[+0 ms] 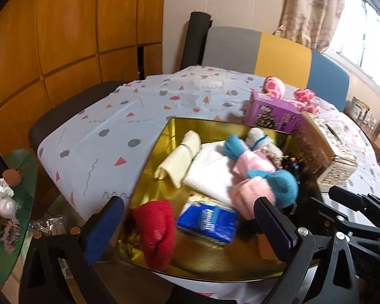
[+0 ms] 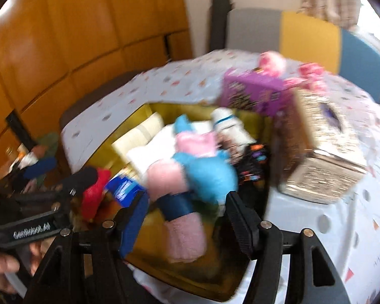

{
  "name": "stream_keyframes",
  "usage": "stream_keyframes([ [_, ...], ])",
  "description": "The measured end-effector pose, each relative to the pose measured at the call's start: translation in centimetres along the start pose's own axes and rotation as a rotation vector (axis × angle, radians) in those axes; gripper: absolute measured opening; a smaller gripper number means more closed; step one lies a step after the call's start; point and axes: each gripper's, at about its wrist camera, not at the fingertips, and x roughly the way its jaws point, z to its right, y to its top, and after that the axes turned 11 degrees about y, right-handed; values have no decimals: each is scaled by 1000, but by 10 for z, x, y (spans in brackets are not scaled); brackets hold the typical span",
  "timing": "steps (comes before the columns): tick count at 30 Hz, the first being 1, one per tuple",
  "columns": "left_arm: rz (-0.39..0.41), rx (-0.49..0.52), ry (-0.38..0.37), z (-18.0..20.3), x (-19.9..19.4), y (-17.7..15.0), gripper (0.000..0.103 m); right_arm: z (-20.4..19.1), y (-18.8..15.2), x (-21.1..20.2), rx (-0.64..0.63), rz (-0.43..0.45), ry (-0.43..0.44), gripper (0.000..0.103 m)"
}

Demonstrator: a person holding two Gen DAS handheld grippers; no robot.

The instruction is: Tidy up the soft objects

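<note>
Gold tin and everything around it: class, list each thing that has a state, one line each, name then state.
Gold tin: open, holding soft items.
Red sock: in the tin, free.
Pink roll: in the tin, banded.
Tissue box: on the table, outside the tin.
Left gripper: open, empty.
Right gripper: open, over the pink roll.

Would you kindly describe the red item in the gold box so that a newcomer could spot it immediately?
Start at the gold tin box on the patterned tablecloth. In the left wrist view, look to its near left corner, beside the blue tissue packet. There lies the red knitted piece, the only red thing among cream, white, pink and blue ones.
</note>
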Motion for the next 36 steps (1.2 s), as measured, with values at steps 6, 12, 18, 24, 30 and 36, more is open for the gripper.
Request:
stream_keyframes([
  [6,40,15,-25,17,-18,-3,103,12,-8,-10,72,59,-156,64],
  [12,67,17,-26,23,-28,-4,103,27,-13,-13,118,72,-200,64],
  [18,72,40,39,30,-30,-7,103,27,-15,-16,118,82,-199,64],
  [24,66,52,55,31,-29,-10,103,30,-15,-19,125,92,-204,64],
  [30,53,44,52,30,-28,-10,103,33,-16,-21,137,95,-206,64],
  [36,59,48,50,32,-29,-10,103,34,-17,-20,142,91,-205,64],
])
